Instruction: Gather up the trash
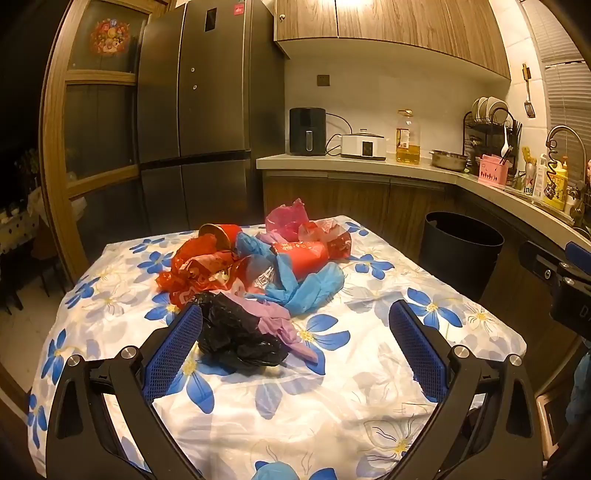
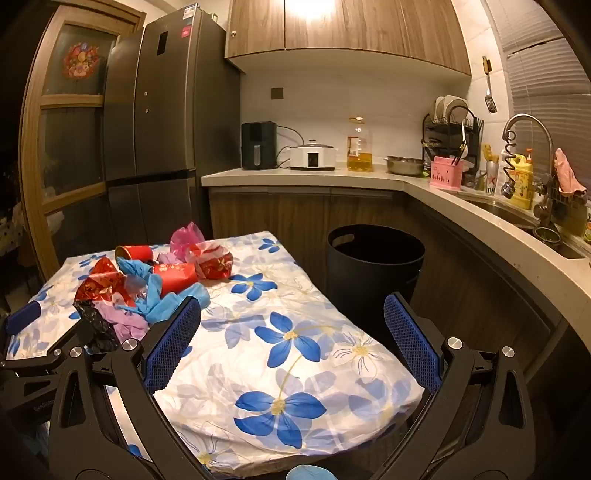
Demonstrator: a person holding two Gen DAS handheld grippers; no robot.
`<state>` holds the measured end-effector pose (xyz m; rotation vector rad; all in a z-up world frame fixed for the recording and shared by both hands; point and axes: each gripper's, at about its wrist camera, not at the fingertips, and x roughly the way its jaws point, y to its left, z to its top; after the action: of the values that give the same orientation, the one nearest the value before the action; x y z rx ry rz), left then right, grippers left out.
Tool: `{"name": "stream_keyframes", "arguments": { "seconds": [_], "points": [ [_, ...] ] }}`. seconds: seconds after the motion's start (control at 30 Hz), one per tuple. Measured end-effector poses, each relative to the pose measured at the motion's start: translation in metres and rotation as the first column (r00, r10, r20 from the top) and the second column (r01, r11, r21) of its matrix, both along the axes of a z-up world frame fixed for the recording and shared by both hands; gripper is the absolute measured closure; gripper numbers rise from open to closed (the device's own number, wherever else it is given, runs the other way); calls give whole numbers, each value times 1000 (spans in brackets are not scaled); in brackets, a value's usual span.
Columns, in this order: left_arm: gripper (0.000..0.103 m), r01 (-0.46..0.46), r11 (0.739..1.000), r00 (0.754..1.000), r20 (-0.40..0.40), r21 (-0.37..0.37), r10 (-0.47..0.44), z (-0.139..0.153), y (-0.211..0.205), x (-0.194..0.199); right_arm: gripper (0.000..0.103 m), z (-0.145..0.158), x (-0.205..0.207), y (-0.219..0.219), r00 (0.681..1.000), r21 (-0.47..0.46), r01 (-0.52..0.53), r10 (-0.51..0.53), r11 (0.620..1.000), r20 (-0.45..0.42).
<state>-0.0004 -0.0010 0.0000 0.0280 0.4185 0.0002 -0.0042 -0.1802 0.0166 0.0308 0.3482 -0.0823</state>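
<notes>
Both grippers gape over tablecloth [image 2: 295, 332]; bin [image 2: 373, 266] stands beside its edge.

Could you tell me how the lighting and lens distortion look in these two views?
Left wrist: warm amber light, glare on the upper cabinets, counter bowed by fisheye, corners black. Right wrist: same glare on the cabinets, doorway at left dark, bin interior lost in shadow.

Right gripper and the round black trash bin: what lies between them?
In the right wrist view, only bare flower-print tablecloth and its edge lie between the open right gripper and the round black trash bin.
</notes>
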Motion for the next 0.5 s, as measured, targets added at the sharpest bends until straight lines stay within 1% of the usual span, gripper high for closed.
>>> {"name": "stream_keyframes", "arguments": {
  "seconds": [0.23, 0.3, 0.4, 0.43, 0.5],
  "points": [
    [5, -6, 1000, 1000, -4, -12, 6, -1, -1, 1, 5, 0, 0, 1, 1000, -5, -2, 2, 1000, -4],
    [5, -14, 1000, 1000, -1, -19, 14, 1, 8, 1, 5, -1, 1, 0, 1000, -6, -4, 4, 1000, -6],
    [5, -22, 1000, 1000, 3, -22, 23, 1, 8, 1, 5, -1, 1, -3, 1000, -8, -6, 6, 1000, -5],
    [5, -23, 999, 1000, 3, -23, 23, 1, 8, 1, 5, 1, 2, 3, 1000, -10, -5, 5, 1000, -4],
    [5, -24, 999, 1000, 5, -26, 24, 2, 10, 1, 5, 0, 0, 2, 1000, -12, -5, 5, 1000, -4]
  ]
}}
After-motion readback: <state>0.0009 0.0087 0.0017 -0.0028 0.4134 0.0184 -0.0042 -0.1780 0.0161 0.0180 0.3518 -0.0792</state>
